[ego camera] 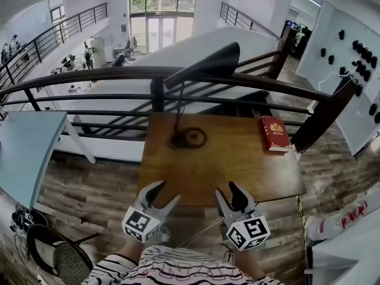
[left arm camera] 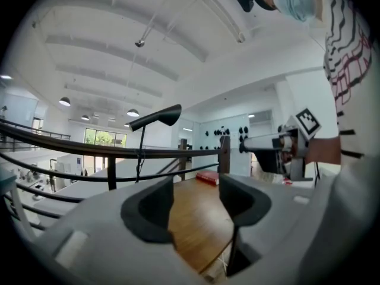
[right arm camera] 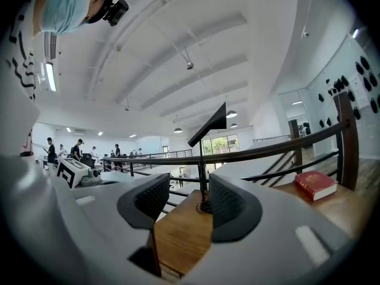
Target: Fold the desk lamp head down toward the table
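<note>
A black desk lamp stands at the far side of the wooden table (ego camera: 237, 159). Its round base (ego camera: 189, 138) sits on the top, and its long head (ego camera: 205, 64) slants up to the right above the railing. My left gripper (ego camera: 167, 192) and right gripper (ego camera: 225, 189) hover side by side at the table's near edge, well short of the lamp. Both are open with nothing between the jaws. The left gripper view shows its jaws (left arm camera: 196, 203) wide apart, with the lamp head (left arm camera: 157, 116) far ahead. In the right gripper view, the jaws (right arm camera: 189, 203) frame the lamp base (right arm camera: 205, 206).
A red book (ego camera: 275, 133) lies at the table's far right corner. A dark metal railing (ego camera: 119, 76) runs just behind the table, with a drop to a lower floor beyond. A black chair (ego camera: 59, 254) and a pale blue table (ego camera: 24, 147) stand to the left.
</note>
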### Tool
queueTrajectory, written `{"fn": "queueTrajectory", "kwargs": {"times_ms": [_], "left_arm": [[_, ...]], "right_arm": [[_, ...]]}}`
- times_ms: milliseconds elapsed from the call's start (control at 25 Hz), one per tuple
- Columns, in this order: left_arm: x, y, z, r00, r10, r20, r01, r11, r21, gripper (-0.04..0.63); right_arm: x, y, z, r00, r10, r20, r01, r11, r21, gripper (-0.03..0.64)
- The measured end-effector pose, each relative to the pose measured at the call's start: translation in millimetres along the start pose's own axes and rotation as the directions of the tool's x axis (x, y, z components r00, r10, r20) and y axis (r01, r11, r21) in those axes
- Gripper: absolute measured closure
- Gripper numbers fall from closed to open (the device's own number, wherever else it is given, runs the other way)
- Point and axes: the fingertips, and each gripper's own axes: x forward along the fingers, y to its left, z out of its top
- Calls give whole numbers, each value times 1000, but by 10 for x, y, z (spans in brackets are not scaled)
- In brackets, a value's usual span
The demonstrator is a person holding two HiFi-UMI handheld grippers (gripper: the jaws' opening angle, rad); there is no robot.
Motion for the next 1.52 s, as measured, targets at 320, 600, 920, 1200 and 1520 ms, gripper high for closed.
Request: {"fn": "queueTrajectory", "kwargs": {"times_ms": [320, 600, 920, 1200, 1520], "left_arm": [[273, 1085, 64, 1000, -30, -2, 30, 999, -12, 357], [492, 1743, 151, 997, -79, 1, 79, 997, -7, 357], [926, 2085, 77, 998, -66, 9, 66, 998, -9, 357], [1361, 2291, 162, 999, -24, 26, 24, 1000, 7, 357], [1957, 2470, 296, 999, 42, 16, -43, 996, 73, 388]], "right_arm": [[1085, -39, 175, 999, -44, 26, 44, 999, -13, 423], [1659, -49, 351, 992, -111, 52, 112, 994, -15, 423], [1921, -423, 423, 988, -143, 54, 146, 987, -66, 423], [2244, -870, 709, 992, -105, 75, 114, 985, -127, 423], [2564, -1343, 1305, 993, -41, 115, 69, 964, -256, 425]]}}
